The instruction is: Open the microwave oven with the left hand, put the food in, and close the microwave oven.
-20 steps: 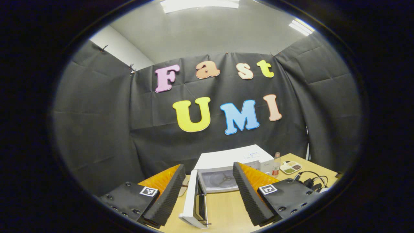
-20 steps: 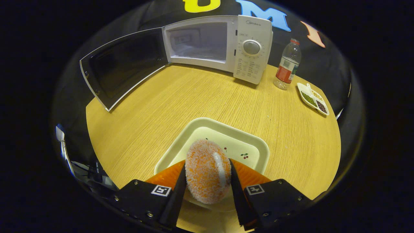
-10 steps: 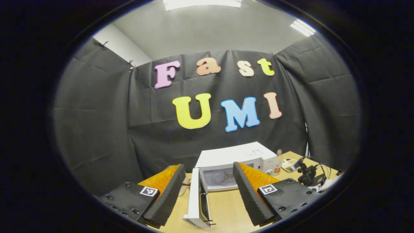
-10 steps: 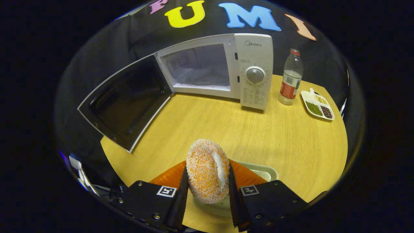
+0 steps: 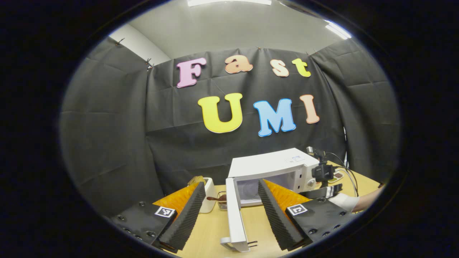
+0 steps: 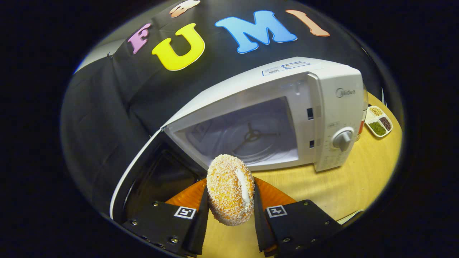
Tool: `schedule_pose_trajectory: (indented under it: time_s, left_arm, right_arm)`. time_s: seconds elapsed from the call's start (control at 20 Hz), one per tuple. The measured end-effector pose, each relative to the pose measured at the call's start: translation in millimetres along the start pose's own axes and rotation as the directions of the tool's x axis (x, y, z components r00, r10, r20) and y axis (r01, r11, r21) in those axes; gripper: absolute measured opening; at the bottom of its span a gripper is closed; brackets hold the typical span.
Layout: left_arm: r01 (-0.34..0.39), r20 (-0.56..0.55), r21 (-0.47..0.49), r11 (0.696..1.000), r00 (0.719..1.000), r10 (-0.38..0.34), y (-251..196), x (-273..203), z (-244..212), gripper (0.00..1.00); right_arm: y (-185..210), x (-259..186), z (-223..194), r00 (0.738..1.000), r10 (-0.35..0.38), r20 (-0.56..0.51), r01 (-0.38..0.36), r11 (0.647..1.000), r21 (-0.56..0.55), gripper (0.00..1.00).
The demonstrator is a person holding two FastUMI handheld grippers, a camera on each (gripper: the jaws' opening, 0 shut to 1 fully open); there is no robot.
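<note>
The white microwave stands on the wooden table with its door swung wide open to the left. Its bare cavity has a turntable hub on the floor. My right gripper is shut on an orange sugared donut, held upright in the air just in front of the cavity opening. My left gripper hangs open with nothing between its fingers, back from the microwave and facing the edge of the door. The right gripper and its gloved hand appear beside the microwave front.
A small divided dish of beans sits at the table's right, behind the microwave's control side. A white cup and a small jar stand left of the microwave. The rim of a pale plate lies near the table's front.
My right gripper has lifted the donut off the pale plate and carried it forward close to the open microwave. The right gripper and hand have come into the left gripper view.
</note>
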State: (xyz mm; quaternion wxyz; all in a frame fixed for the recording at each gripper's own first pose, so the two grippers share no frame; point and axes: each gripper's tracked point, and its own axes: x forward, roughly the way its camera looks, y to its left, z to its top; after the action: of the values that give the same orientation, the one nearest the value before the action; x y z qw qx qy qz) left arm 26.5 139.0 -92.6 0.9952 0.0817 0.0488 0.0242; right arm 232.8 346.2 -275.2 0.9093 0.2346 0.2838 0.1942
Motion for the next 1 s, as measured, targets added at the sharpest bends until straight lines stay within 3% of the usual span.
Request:
schedule_pose_trajectory:
  time_s: [0.25,0.55,0.6,0.65,0.75,0.85,1.0]
  left_arm:
    - [-0.042,-0.015,0.028,0.999,0.999,0.042,30.4,15.6,-20.2,0.97]
    - [-0.049,-0.050,0.008,0.999,0.998,0.049,42.1,20.6,-47.7,1.00]
    - [-0.047,-0.051,0.012,0.999,0.998,0.047,41.8,22.2,-50.9,0.95]
    - [-0.045,-0.060,0.026,0.999,0.997,0.046,42.6,25.0,-56.2,1.00]
    - [-0.050,-0.064,0.040,0.998,0.997,0.052,46.2,26.7,-61.0,1.00]
    - [-0.040,-0.081,0.027,0.999,0.996,0.042,44.1,28.8,-67.9,1.00]
    - [-0.045,-0.089,0.023,0.999,0.995,0.047,48.0,32.7,-71.2,0.95]
  right_arm:
    - [-1.5,73.9,38.5,0.977,-0.106,0.183,0.070,0.979,0.193,0.57]
    - [-36.6,120.5,43.0,0.920,-0.262,0.291,0.202,0.954,0.220,0.57]
    - [-42.9,126.2,43.6,0.910,-0.277,0.309,0.214,0.951,0.224,0.57]
    - [-45.8,133.3,40.9,0.903,-0.294,0.312,0.227,0.945,0.234,0.57]
    - [-50.3,144.9,37.9,0.900,-0.301,0.315,0.231,0.942,0.242,0.59]
    - [-60.3,150.2,30.5,0.887,-0.341,0.312,0.272,0.931,0.245,0.64]
    - [-61.5,136.8,31.8,0.876,-0.359,0.323,0.301,0.929,0.218,0.99]
